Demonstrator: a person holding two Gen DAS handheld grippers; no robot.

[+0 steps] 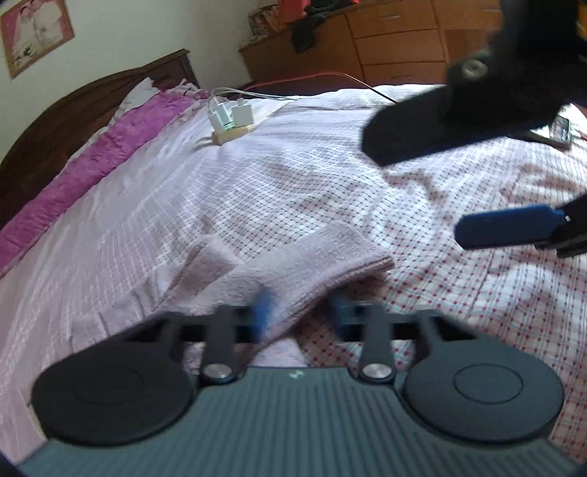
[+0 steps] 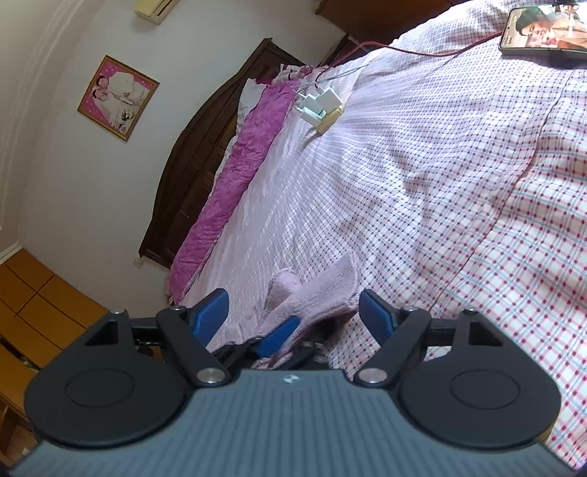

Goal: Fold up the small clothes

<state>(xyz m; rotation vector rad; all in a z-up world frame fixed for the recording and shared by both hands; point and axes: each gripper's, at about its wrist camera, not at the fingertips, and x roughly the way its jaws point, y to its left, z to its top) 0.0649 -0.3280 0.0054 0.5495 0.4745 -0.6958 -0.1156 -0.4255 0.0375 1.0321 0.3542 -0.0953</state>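
Nearest the lens in the left wrist view, the left gripper has its two blue pads drawn close together on the near edge of one small pale pink garment, a soft knitted piece; the cloth passes between the blurred pads, which appear to pinch it. The garment lies rumpled on the checked bedspread, its ribbed hem toward the right gripper, which hovers just beyond with its two fingers spread wide and nothing between them. In the right wrist view that right gripper frames the same garment from above, jaws well apart, with one blue pad of the left gripper showing below against the cloth.

Farther out on the bedspread sit two white chargers plugged into one cream power strip, cables trailing off. One phone with a lit screen lies near the far edge. One purple quilt runs along the dark wooden headboard, and one framed picture hangs on the wall.
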